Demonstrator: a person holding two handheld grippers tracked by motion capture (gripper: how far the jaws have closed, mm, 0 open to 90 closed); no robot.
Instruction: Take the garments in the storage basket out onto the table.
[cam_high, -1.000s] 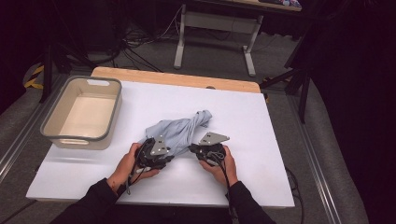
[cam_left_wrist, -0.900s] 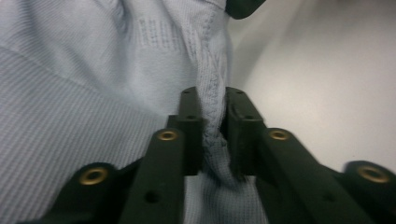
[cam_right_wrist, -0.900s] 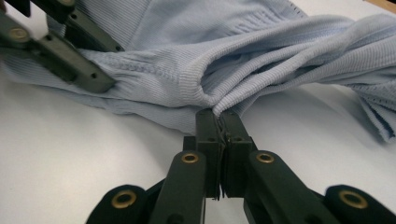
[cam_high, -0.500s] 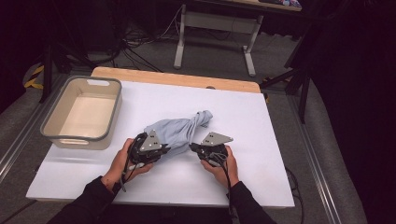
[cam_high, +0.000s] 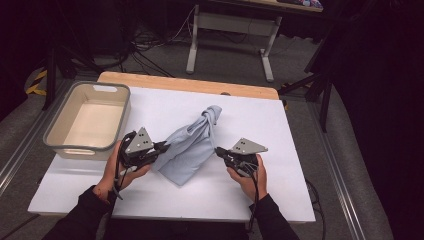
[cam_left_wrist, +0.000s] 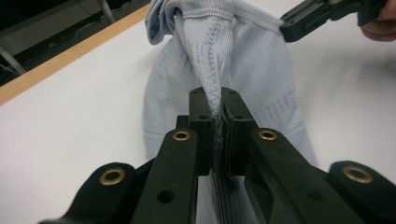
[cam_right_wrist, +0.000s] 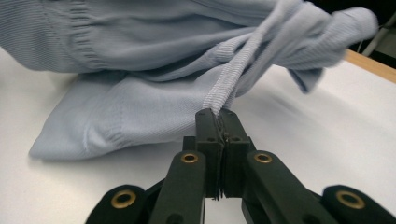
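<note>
A light blue knit garment (cam_high: 192, 145) lies crumpled on the white table (cam_high: 280, 130), with a bunched end pointing toward the far side. My left gripper (cam_high: 165, 146) is shut on a seamed fold at the garment's left side; in the left gripper view the fabric (cam_left_wrist: 261, 79) runs up from between the closed jaws of that gripper (cam_left_wrist: 217, 100). My right gripper (cam_high: 218, 150) is shut on a ribbed hem at the right side, and in the right gripper view this gripper (cam_right_wrist: 217, 116) pulls the hem taut off the cloth (cam_right_wrist: 140, 107). Both pinched edges are lifted slightly.
An empty grey-rimmed bin (cam_high: 85, 85) stands at the table's left. A wooden strip (cam_high: 190, 84) runs along the far edge. Bare white tabletop lies to the right of the garment and in front of it. The right gripper (cam_left_wrist: 317, 16) shows at the top right of the left gripper view.
Both hands have risen and spread apart, the left one leftward and the right one rightward. The garment's near edges are drawn up and outward between them.
</note>
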